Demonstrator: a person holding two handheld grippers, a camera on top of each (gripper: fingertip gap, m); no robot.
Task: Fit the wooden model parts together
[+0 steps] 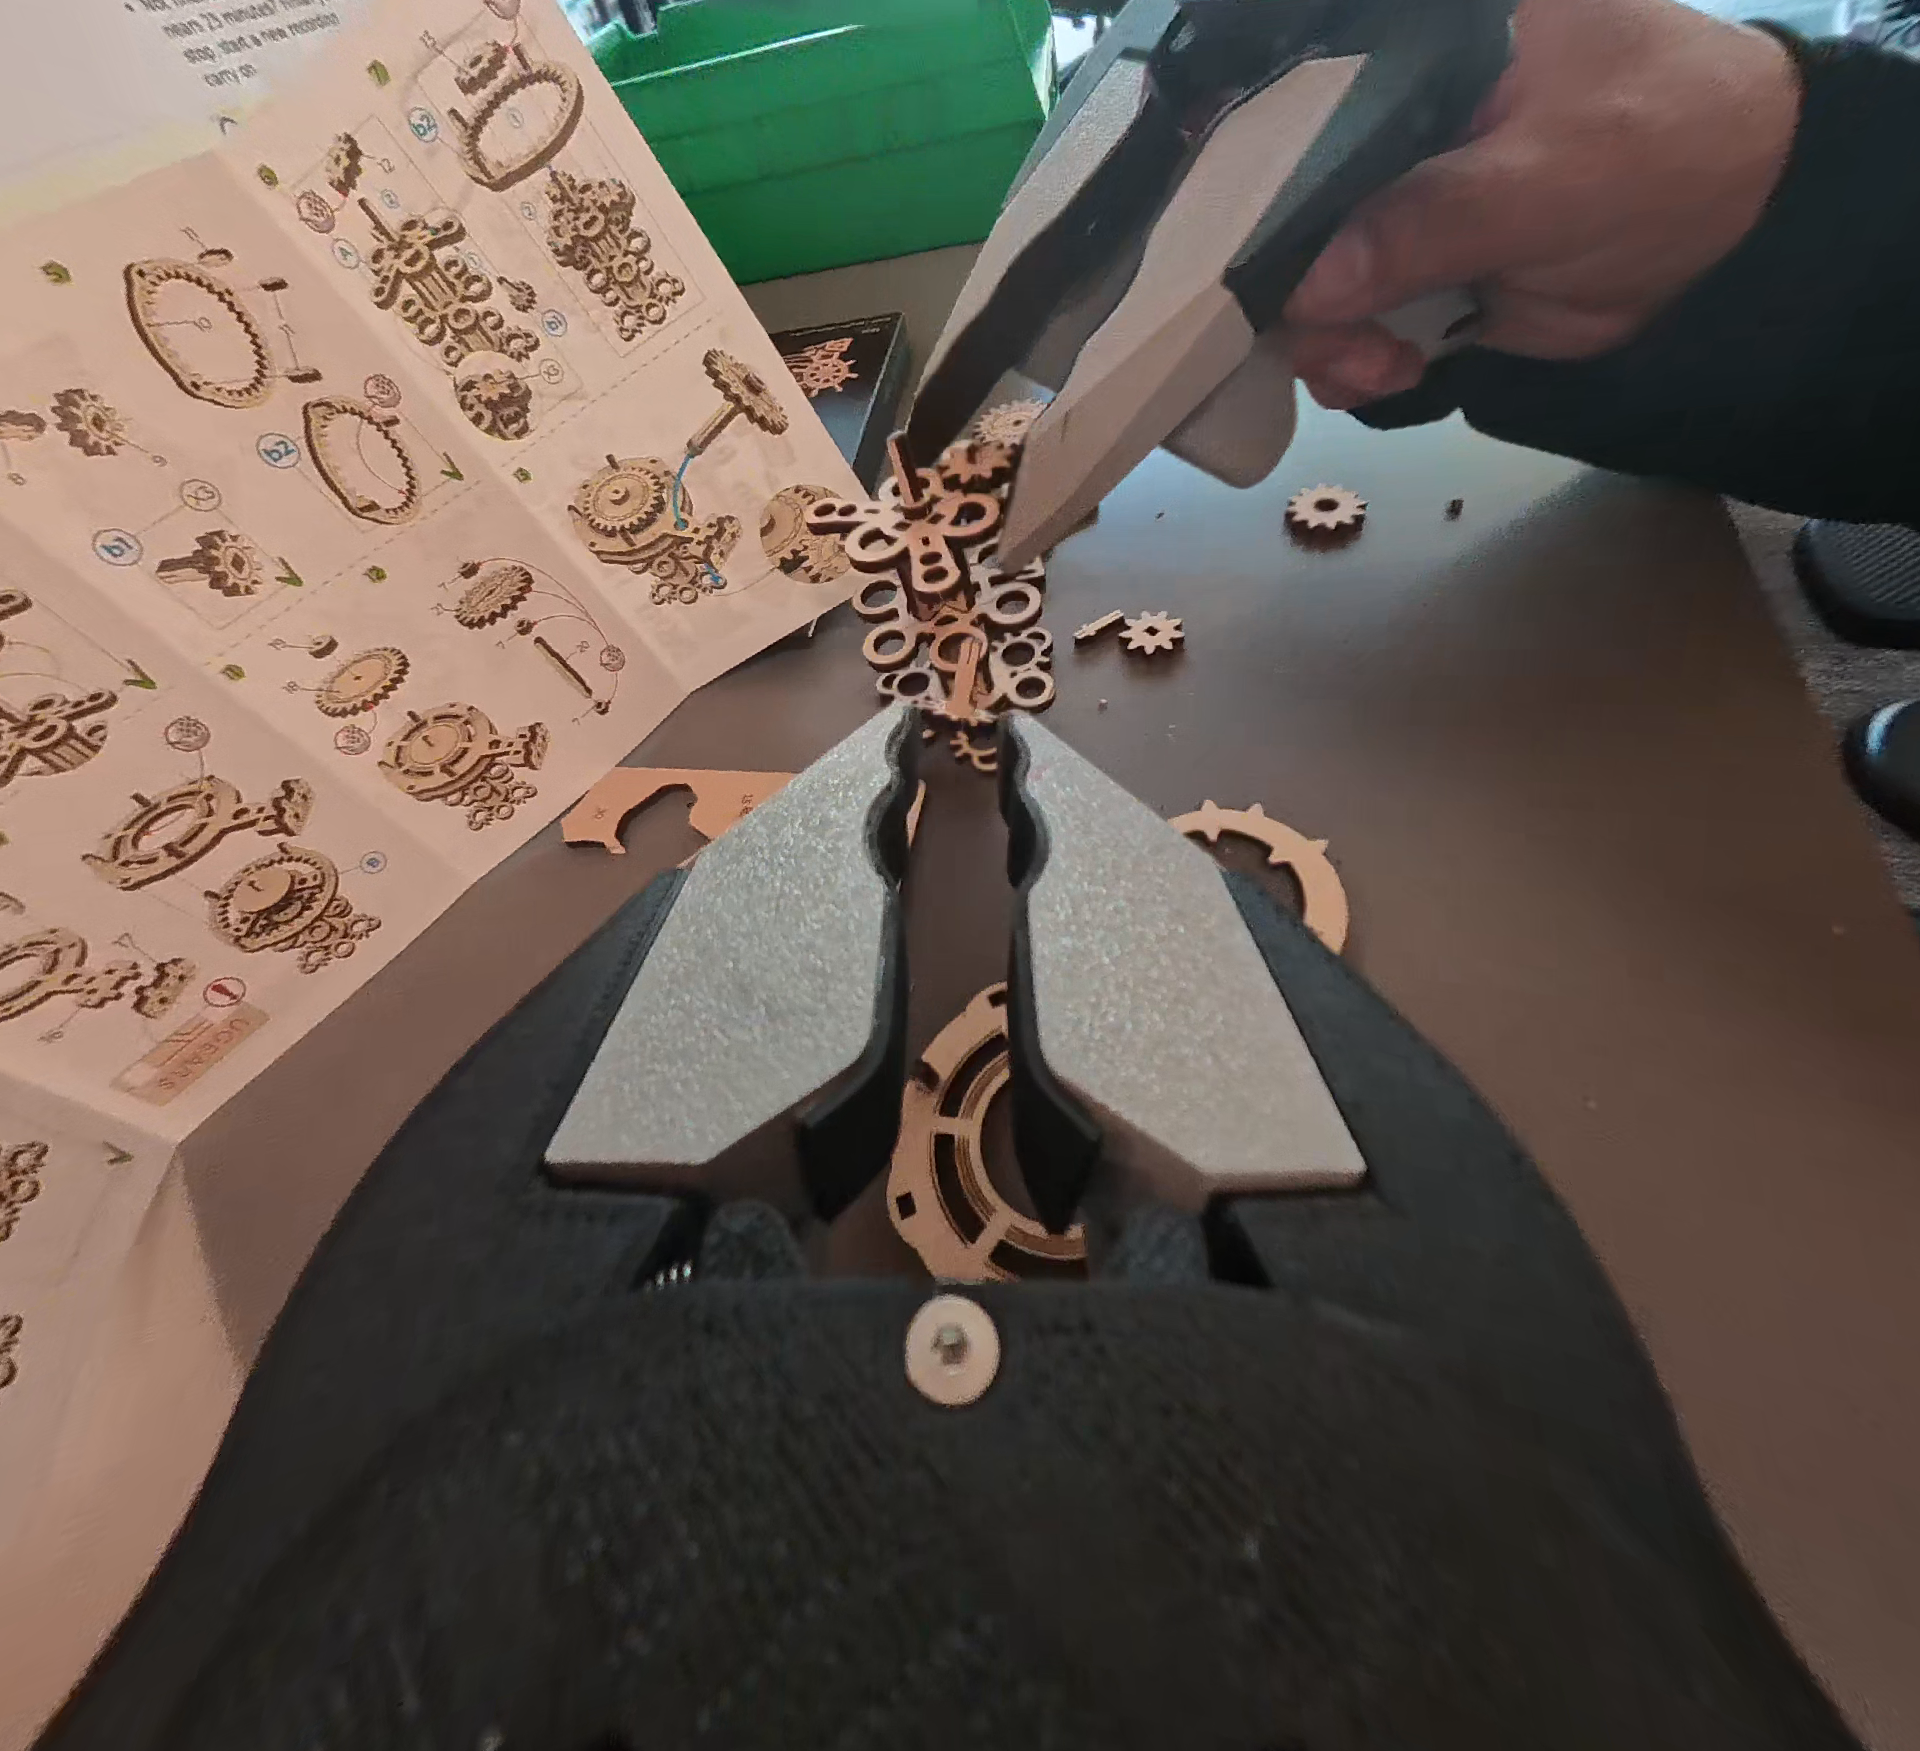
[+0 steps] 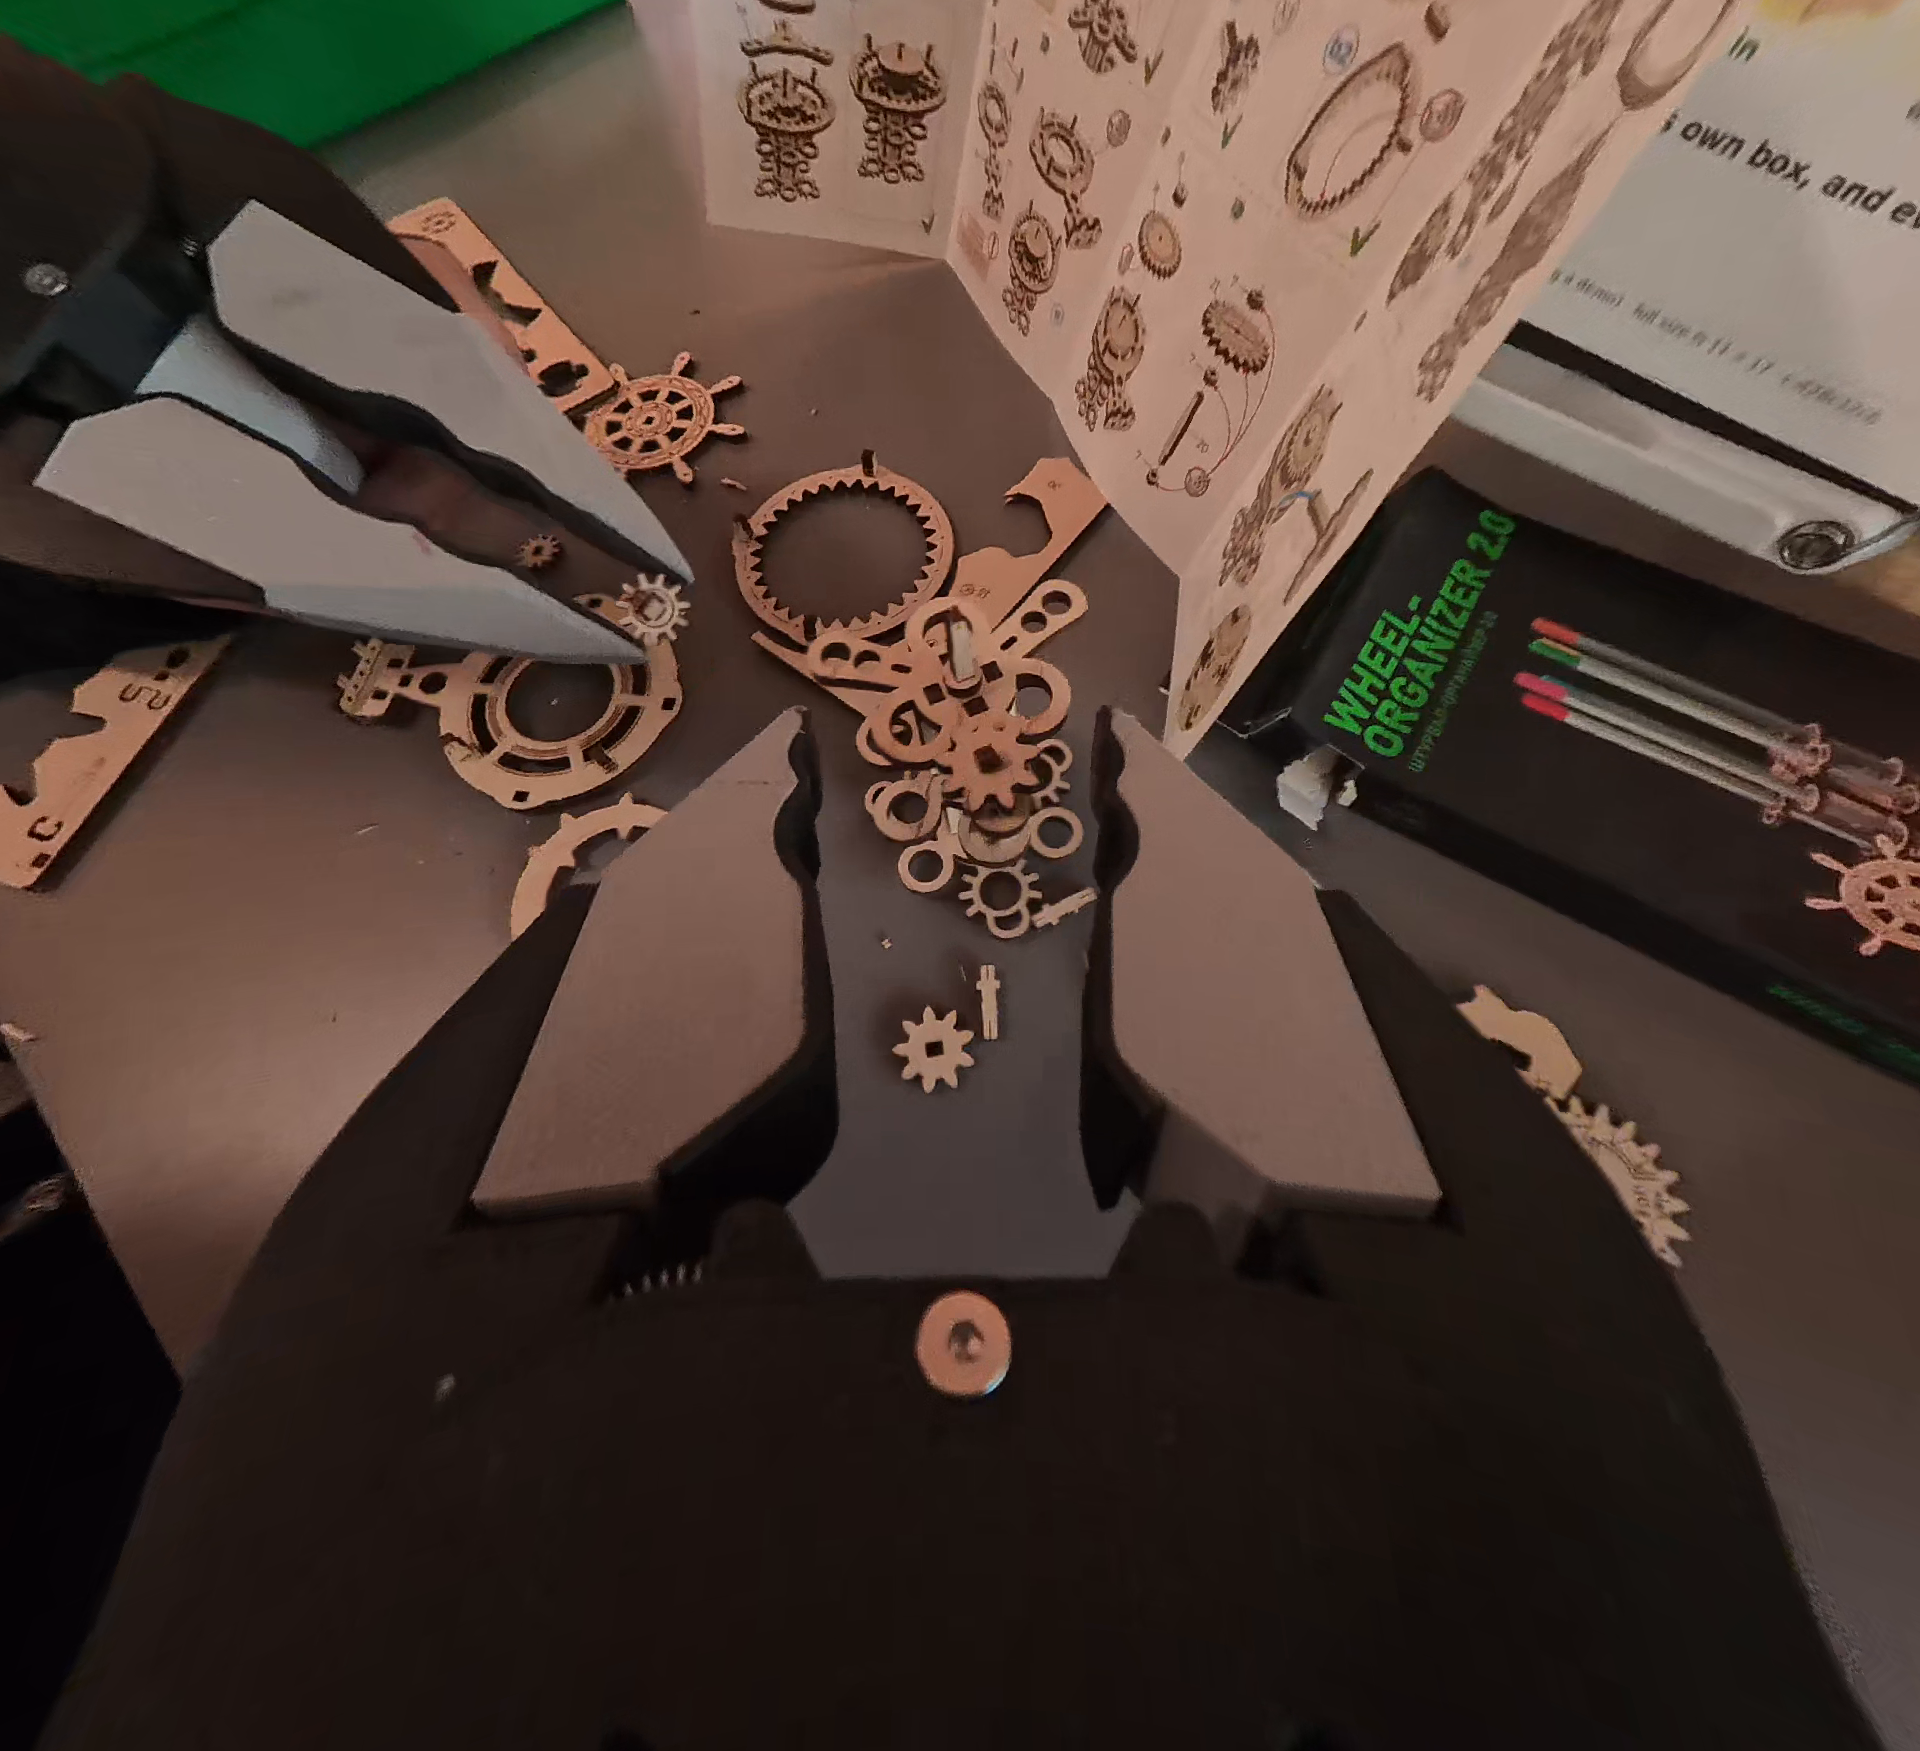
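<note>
A: We hold the left gripper (image 1: 956,735) with a narrow gap between its fingers, gripping nothing; the stacked wooden assembly (image 1: 951,600) of looped plates stands just beyond the tips.

B: Our right gripper (image 2: 951,745) is spread wide, with that assembly (image 2: 971,745) between its tips; whether they touch it, we cannot tell.

A: Only the left view shows the hand (image 1: 1538,184) on the right gripper.

B: Only the right view shows the toothed ring (image 2: 847,553) and ship's wheel (image 2: 660,423) beyond our fingers, and 1 small gear (image 2: 933,1049) lying between them.

A: The green bin (image 1: 831,112) sits far beyond; its contents are hidden.
</note>
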